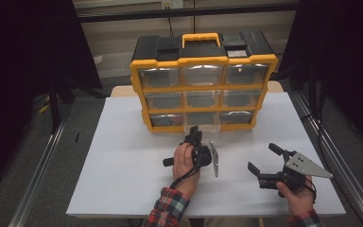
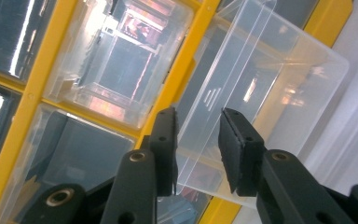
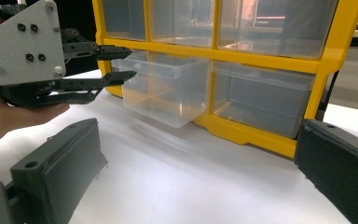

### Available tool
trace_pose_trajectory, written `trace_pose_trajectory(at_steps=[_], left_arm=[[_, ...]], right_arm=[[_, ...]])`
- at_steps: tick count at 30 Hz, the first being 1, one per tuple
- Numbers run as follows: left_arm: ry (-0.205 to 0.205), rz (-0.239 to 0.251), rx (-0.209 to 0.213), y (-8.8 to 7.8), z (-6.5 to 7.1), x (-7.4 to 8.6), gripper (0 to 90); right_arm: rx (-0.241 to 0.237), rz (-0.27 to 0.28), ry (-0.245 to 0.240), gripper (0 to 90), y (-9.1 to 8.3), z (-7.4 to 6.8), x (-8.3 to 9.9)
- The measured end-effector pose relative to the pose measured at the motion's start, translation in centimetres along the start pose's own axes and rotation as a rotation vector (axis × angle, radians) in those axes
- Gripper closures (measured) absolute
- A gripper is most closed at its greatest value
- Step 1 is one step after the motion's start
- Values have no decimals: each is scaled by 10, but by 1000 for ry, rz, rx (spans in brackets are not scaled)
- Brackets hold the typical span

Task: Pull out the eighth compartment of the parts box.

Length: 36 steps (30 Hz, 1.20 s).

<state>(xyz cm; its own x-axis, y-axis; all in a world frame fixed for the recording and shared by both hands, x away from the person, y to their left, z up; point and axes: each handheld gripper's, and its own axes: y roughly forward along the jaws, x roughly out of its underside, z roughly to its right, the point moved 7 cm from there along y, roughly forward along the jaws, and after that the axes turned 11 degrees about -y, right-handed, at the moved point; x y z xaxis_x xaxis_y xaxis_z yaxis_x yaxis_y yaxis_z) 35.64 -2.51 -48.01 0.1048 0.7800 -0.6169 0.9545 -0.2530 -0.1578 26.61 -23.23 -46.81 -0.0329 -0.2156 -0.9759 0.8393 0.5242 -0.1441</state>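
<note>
White desk (image 1: 123,161), frame centre: left gripper (image 1: 194,135) fingers (image 2: 165,140) narrowly straddling, maybe gripping, half-pulled clear drawer (image 1: 201,128) front; right gripper (image 1: 263,160) idling wide open, farther off.

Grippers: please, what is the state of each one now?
Left gripper: jaws on either side of the clear drawer front tab; cannot tell whether they press it.
Right gripper: open, holding nothing, above the table.

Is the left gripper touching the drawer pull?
Cannot tell. In the left gripper view the left gripper straddles the pull tab of the clear drawer, with slivers of light beside each pad; clear plastic hides any contact. The right gripper view shows no plainer.
</note>
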Motion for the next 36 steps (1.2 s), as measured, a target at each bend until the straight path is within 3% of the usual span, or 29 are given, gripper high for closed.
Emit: trace_pose_trajectory(at_steps=[4, 6, 7, 11, 13, 15, 18, 22, 23, 26, 27, 33, 35, 36], left_arm=[[-8, 2, -4, -2, -1, 1, 673], [9, -9, 3, -4, -2, 1, 673], [-11, 6, 10, -3, 0, 1, 673], [-9, 2, 9, -6, -1, 1, 671], [-34, 12, 7, -7, 1, 1, 669], [-9, 3, 18, -8, -1, 1, 668], [-4, 2, 10, -10, -2, 1, 668], [-42, 14, 17, -10, 0, 1, 665], [-26, 9, 28, -11, 0, 1, 664], [-28, 7, 23, -12, 0, 1, 662], [-51, 20, 28, -11, 1, 1, 660], [-40, 11, 33, -12, 0, 1, 657], [-58, 19, 32, -12, 1, 1, 654], [-42, 12, 35, -12, 0, 2, 651]], right_arm=[[3, -3, -1, 2, 0, 0, 0], [1, -2, -5, 2, 0, 0, 0], [2, -3, -3, 3, 0, -1, 0], [4, 1, 0, 2, 0, 0, 0], [4, 2, -2, 2, 0, 1, 0], [4, 1, -1, 2, 0, 0, 0], [2, -4, -2, 2, -1, 0, 0], [5, 1, 0, 2, 0, 0, 0], [4, 1, 0, 2, 0, 0, 0], [3, -5, 1, 2, 0, 0, 0], [3, -3, -1, 2, 0, 0, 0], [-1, -3, -2, 2, 0, 0, 0], [0, -2, 0, 2, 0, 0, 0], [0, -1, -1, 3, 0, 0, 0]])
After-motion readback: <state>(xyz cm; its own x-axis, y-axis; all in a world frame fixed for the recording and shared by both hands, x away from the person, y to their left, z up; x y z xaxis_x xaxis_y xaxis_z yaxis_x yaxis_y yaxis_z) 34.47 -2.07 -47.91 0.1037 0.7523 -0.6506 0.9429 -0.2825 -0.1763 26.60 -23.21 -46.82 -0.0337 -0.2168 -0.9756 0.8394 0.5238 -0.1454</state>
